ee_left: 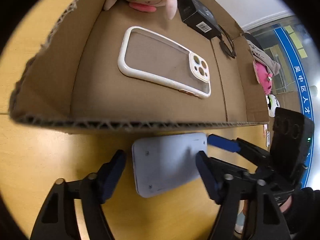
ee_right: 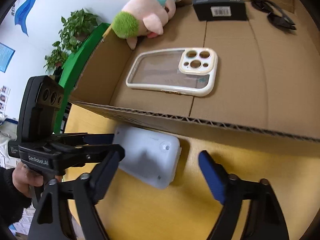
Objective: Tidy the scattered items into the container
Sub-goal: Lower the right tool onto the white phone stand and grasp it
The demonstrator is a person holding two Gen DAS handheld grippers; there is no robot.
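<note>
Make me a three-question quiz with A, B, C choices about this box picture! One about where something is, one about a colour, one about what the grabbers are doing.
1. Where is the phone case?
A. in the box
B. on the table
C. in a gripper

2. What colour is the table?
A. yellow
B. red
C. grey

3. The left gripper is:
A. open
B. shut on the toy
C. shut on the case

Answers:
1 A, it lies flat on the box floor.
2 A, yellow shows around the white device.
3 A, its fingers stand apart around the device.
</note>
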